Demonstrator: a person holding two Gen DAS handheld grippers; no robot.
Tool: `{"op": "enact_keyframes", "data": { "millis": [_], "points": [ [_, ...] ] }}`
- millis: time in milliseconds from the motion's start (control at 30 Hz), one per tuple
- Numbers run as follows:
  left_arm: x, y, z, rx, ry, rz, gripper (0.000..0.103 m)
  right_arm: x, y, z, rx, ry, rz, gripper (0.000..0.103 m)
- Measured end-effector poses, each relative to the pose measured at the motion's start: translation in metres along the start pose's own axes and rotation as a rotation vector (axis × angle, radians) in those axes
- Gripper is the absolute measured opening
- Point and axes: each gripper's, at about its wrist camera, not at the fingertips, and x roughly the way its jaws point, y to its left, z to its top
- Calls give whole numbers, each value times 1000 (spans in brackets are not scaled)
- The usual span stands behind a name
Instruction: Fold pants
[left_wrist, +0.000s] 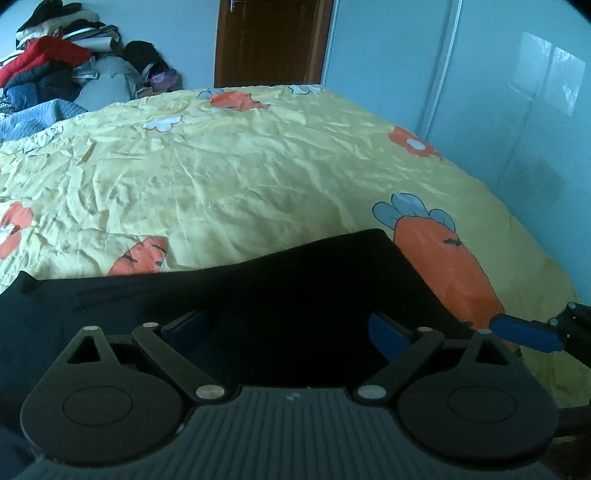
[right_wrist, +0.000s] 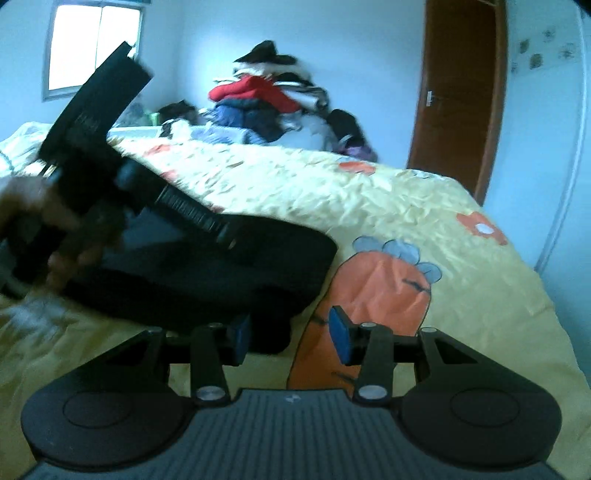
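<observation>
The black pants (left_wrist: 229, 295) lie as a flat, already doubled-over bundle on the yellow carrot-print bedspread (left_wrist: 258, 166), near the bed's front right corner; they look soft, limp and light, so I judge they will sag and slide unless taken by a folded edge or corner through all layers at once. The left gripper (left_wrist: 288, 328) hovers over the dark cloth with jaws spread wide and nothing between them. The right gripper (right_wrist: 291, 332) sits at the bundle's near right corner, jaws part open, apparently pinching nothing.
</observation>
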Motion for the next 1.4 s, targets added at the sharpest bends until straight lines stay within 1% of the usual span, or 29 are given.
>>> {"op": "enact_keyframes", "data": {
  "millis": [33,67,133,167,200,233,300,433,467,500,567,600,633,700,733,800,833,900,933,967,1033,1067,1100,1133,1200,1267,1333,1400],
  "points": [
    [1,1,0,-3,-1,-1,97,1,0,1,20,-3,22,43],
    [1,1,0,-6,0,-2,98,4,3,1,18,3,17,43],
    [3,0,0,-6,0,1,98,13,11,0,-31,44,-41,43],
    [4,-2,1,-2,-1,4,99,17,15,-2,-52,67,-52,43],
    [4,-3,1,4,-2,7,99,18,17,-3,-56,76,-56,31],
    [4,-4,1,10,-4,9,99,18,18,-2,-53,76,-58,7],
    [5,-5,1,16,-8,12,100,13,22,-3,-65,61,-84,6],
    [5,-2,1,3,-20,1,102,-9,40,1,-184,36,-152,6],
    [6,-1,1,1,-20,1,103,-16,42,2,-189,42,-153,5],
    [8,-1,1,-1,-19,1,103,-19,39,3,-184,68,-143,5],
    [11,-3,0,8,-15,10,103,-10,31,-3,-167,139,-122,5],
    [12,-6,0,25,-16,21,103,-5,27,-6,-137,165,-114,6],
    [11,-7,-2,41,-17,28,103,-3,23,-8,-107,173,-95,8],
    [6,-8,-3,64,-24,26,102,-8,13,-5,-76,206,-56,8],
    [3,-6,-3,63,-22,27,102,-12,9,-4,-74,210,-48,8],
    [-8,2,-5,40,-49,34,102,-24,0,-1,-73,203,-63,8],
    [-13,7,-6,21,-64,39,102,-33,-4,2,-55,175,-65,8],
    [-22,20,-7,-34,-78,46,102,-43,-10,12,30,78,-41,8],
    [-24,27,-9,-61,-74,46,102,-40,-11,16,68,50,-17,8],
    [-25,33,-10,-82,-62,48,102,-33,-8,20,77,36,4,8],
    [-26,41,-15,-81,-36,66,102,-12,2,22,44,46,18,8],
    [-26,43,-19,-61,-22,81,102,2,5,20,26,89,30,8],
    [-26,46,-23,-37,-8,99,101,15,5,18,12,135,26,8],
    [-30,49,-26,-23,-12,114,101,26,6,13,-15,175,9,8],
    [-46,62,-37,-21,-42,148,103,25,7,14,-25,173,0,9],
    [-58,76,-46,-38,-45,177,102,19,10,23,-42,137,-24,9],
    [-68,89,-57,-51,-31,174,103,21,13,33,-51,117,-21,10],
    [-72,95,-65,-20,-1,165,103,33,18,38,-74,133,0,10]
  ]
}}
